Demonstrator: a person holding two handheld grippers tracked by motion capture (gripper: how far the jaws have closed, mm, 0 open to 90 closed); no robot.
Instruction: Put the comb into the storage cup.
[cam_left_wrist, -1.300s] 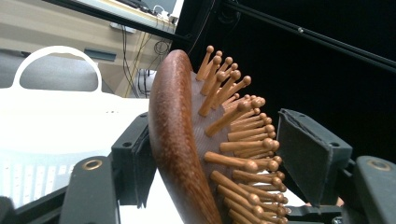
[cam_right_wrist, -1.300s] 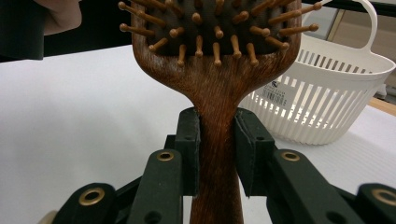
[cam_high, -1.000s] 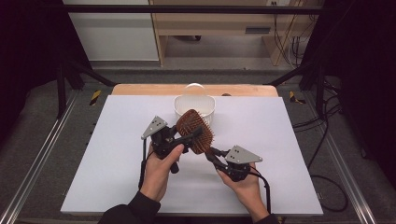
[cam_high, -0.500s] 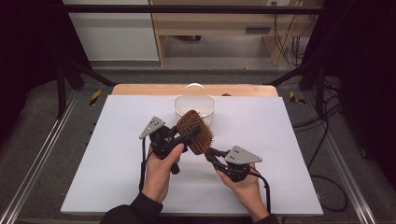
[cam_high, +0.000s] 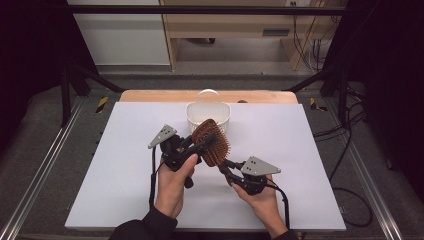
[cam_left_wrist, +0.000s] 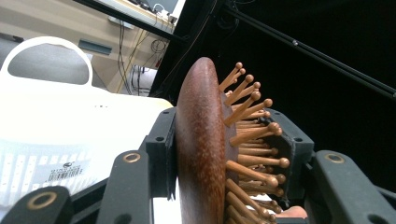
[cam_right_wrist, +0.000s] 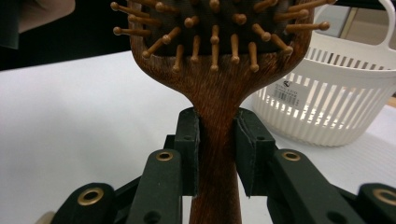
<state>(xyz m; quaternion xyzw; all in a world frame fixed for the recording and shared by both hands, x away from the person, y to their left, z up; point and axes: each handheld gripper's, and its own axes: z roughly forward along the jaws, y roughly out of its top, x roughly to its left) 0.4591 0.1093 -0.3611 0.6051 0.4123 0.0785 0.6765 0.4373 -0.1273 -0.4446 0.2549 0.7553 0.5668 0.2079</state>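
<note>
A brown wooden paddle hairbrush with round-tipped wooden pins (cam_high: 211, 143) is held clear of the white-covered surface (cam_high: 300, 150), just in front of a white slatted plastic basket with a hoop handle (cam_high: 208, 114). The right gripper (cam_high: 226, 165) pinches the brush's handle, its pads pressed against both sides of the neck in the right gripper view (cam_right_wrist: 218, 154). The left gripper (cam_high: 202, 145) straddles the brush head; its jaws have just been closing, and in the left gripper view one pad lies against the smooth wooden back while the other meets the pin tips (cam_left_wrist: 224, 154). Compared with a second ago, the brush and both hands sit in much the same spot in the high view, only the left jaws narrower around the head. The basket stands at the far middle of the surface, touching nothing, with a strip of bare wooden tabletop (cam_high: 150, 96) behind it. Black frame rails (cam_high: 75, 75) flank the surface, and cables (cam_high: 345, 150) trail across the grey floor at right.
</note>
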